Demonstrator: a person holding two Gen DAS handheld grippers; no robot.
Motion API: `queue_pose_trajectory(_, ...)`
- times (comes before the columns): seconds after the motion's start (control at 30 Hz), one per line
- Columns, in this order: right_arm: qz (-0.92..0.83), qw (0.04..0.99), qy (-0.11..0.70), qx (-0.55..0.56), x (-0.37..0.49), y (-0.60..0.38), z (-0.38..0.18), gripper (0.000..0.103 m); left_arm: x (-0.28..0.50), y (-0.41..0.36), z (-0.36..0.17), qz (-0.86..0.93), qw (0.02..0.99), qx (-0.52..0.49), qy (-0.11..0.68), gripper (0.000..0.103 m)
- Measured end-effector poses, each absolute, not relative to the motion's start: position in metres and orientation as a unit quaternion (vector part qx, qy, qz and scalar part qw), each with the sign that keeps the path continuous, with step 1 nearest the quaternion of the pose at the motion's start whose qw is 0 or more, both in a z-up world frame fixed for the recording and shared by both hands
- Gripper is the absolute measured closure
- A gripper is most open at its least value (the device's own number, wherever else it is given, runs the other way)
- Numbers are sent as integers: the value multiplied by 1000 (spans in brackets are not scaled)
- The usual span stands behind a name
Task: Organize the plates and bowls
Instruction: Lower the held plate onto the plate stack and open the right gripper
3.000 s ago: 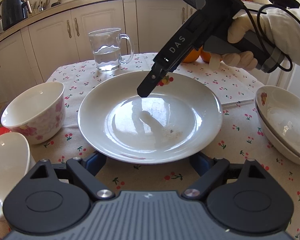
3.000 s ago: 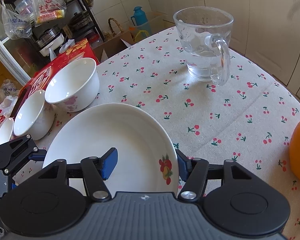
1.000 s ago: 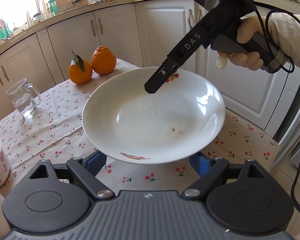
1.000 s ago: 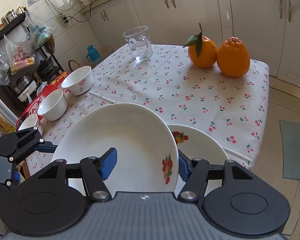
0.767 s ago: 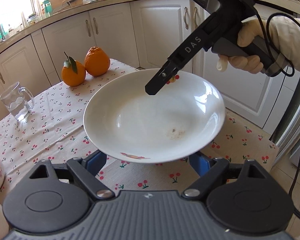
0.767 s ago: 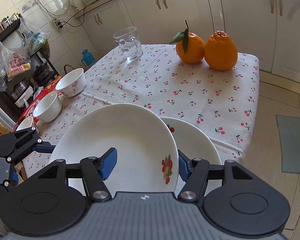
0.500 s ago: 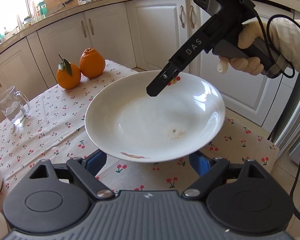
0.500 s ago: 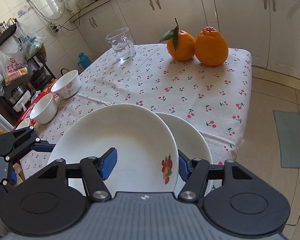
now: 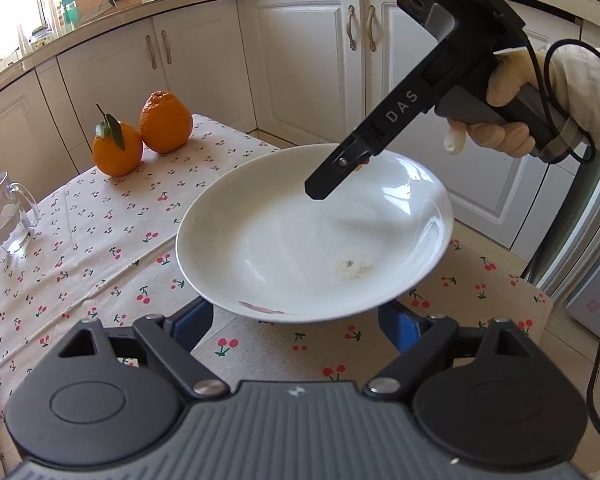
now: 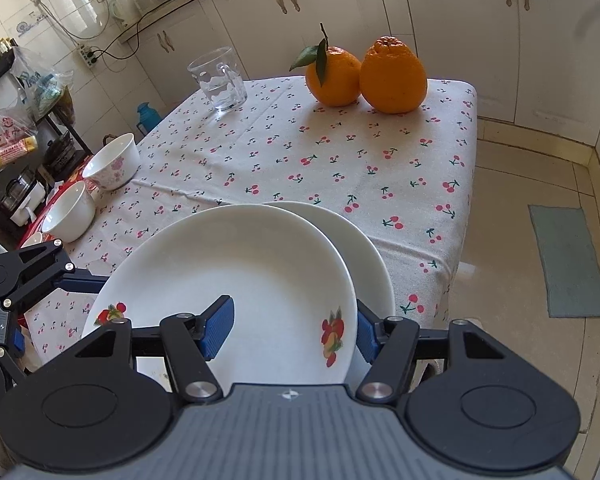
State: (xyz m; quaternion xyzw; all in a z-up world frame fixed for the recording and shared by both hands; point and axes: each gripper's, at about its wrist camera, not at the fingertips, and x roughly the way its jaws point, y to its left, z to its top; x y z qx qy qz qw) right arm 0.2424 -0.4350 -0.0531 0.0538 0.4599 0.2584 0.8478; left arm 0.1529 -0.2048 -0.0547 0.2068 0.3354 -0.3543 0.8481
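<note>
A white plate (image 9: 312, 240) with fruit prints is held in the air above the table corner. My right gripper (image 10: 292, 326) is shut on its rim, one finger inside and one outside; the plate fills the lower middle of the right wrist view (image 10: 236, 280). My left gripper (image 9: 296, 320) is open, its blue pads either side of the plate's near rim, below it. Another white plate (image 10: 364, 248) lies on the table just beyond, partly hidden. Two white bowls (image 10: 112, 162) (image 10: 70, 212) stand at the table's far left edge.
Two oranges (image 10: 364, 74) and a glass mug with water (image 10: 220, 80) stand at the far end of the cherry-print tablecloth (image 10: 300, 152). White cabinets ring the room. A shelf with bags stands beyond the bowls. Floor and a mat (image 10: 568, 260) lie to the right.
The held plate has been lifted off the table and carried toward the table's corner, over the second plate. Both grippers moved with it.
</note>
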Motion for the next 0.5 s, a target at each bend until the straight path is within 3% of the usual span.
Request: queue_pose_trajectory(0.5, 236, 857, 456, 54, 227, -446, -42, 32, 155, -207, -56, -369, 849, 204, 318, 13)
